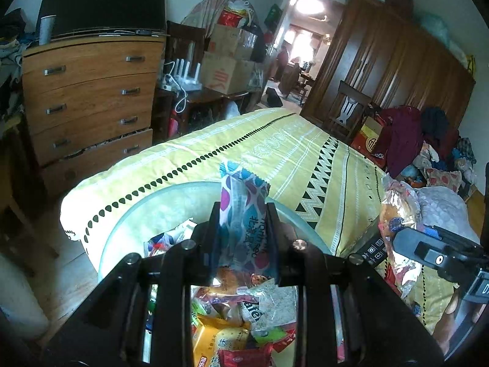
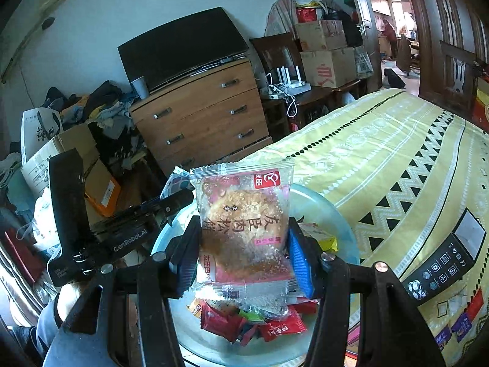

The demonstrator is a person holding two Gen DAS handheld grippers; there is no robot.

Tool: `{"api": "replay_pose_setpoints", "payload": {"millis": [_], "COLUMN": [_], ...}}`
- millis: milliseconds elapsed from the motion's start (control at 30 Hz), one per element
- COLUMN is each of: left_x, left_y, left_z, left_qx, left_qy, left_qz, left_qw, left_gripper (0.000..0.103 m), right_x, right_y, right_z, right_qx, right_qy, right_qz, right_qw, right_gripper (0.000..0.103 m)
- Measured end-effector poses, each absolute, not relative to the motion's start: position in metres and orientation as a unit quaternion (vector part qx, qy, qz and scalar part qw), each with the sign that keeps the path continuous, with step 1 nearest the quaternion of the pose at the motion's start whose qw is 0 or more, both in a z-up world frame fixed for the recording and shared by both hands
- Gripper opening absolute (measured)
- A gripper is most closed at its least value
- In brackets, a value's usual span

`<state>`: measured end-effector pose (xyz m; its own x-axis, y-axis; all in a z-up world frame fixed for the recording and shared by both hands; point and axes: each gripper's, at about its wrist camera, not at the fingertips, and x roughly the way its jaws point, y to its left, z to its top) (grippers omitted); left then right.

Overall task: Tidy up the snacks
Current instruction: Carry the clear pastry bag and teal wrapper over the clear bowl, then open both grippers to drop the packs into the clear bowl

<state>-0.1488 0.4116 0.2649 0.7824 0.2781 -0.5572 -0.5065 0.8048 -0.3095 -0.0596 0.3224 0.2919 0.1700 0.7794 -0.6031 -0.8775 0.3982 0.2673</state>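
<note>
Lived-in home bedroom. Bed with yellow patterned cover, wooden dresser with a TV on top, dark wardrobe along the wall. Cardboard boxes stacked in the corner, clothes heaped beside the dresser, router on a side table. Open doorway leads to a lit room.

left claw: black, silver screws | right claw: black frame, blue pads
</note>
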Motion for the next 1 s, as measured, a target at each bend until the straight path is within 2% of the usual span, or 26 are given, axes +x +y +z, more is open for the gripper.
{"api": "replay_pose_setpoints", "payload": {"millis": [1000], "left_x": [-0.142], "left_y": [0.419], "left_z": [0.257], "left_qx": [-0.22], "left_qy": [0.274], "left_qz": [0.217], "left_qw": [0.911], "left_gripper": [0.026], "right_x": [-0.057], "right_y": [0.336], "right_z": [0.284], "right_qx": [-0.075], "right_qy": [0.356], "right_qz": [0.542], "right_qw": [0.758], "right_gripper": [0.057]}}
